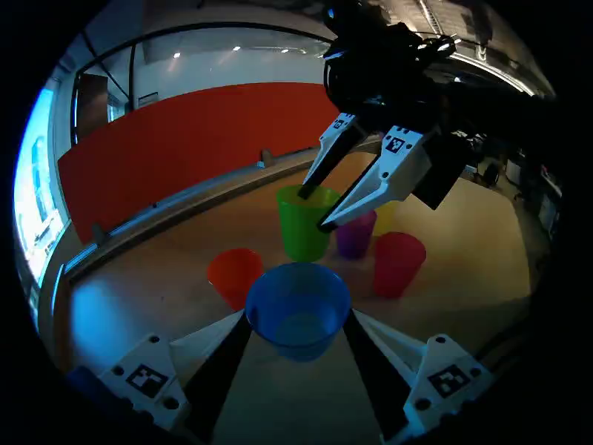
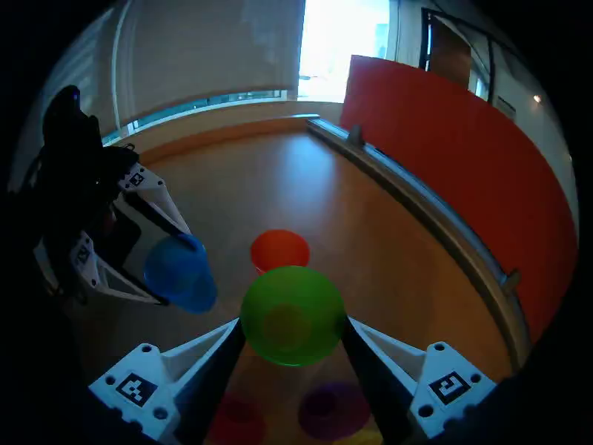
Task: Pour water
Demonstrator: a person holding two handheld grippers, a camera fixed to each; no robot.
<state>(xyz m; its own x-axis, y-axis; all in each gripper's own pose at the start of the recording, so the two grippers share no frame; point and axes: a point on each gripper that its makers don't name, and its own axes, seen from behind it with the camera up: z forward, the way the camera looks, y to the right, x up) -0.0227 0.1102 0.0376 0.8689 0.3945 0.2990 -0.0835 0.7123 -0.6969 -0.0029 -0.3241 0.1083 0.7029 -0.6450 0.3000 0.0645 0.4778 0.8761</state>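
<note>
The left hand-held gripper point(image 1: 296, 325) pinches a blue cup point(image 1: 298, 305), and the right hand-held gripper point(image 2: 293, 332) pinches a green cup point(image 2: 291, 311).

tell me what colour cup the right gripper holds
A green cup, clearest in the right gripper view.

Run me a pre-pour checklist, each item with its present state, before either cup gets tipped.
1. Left gripper grips the blue cup: ok, a finger on each side.
2. Right gripper grips the green cup: ok, a finger on each side.
3. Water in the blue cup: cannot tell; its bottom is too dim.
4. Green cup ready to receive, mouth up: ok in the right gripper view.
5. Blue cup above the green cup's mouth: not ok; the two cups are apart, side by side.
6. Neighbours out of the spill zone: not ok; the orange cup and the purple cup stand close to the green one.
</note>
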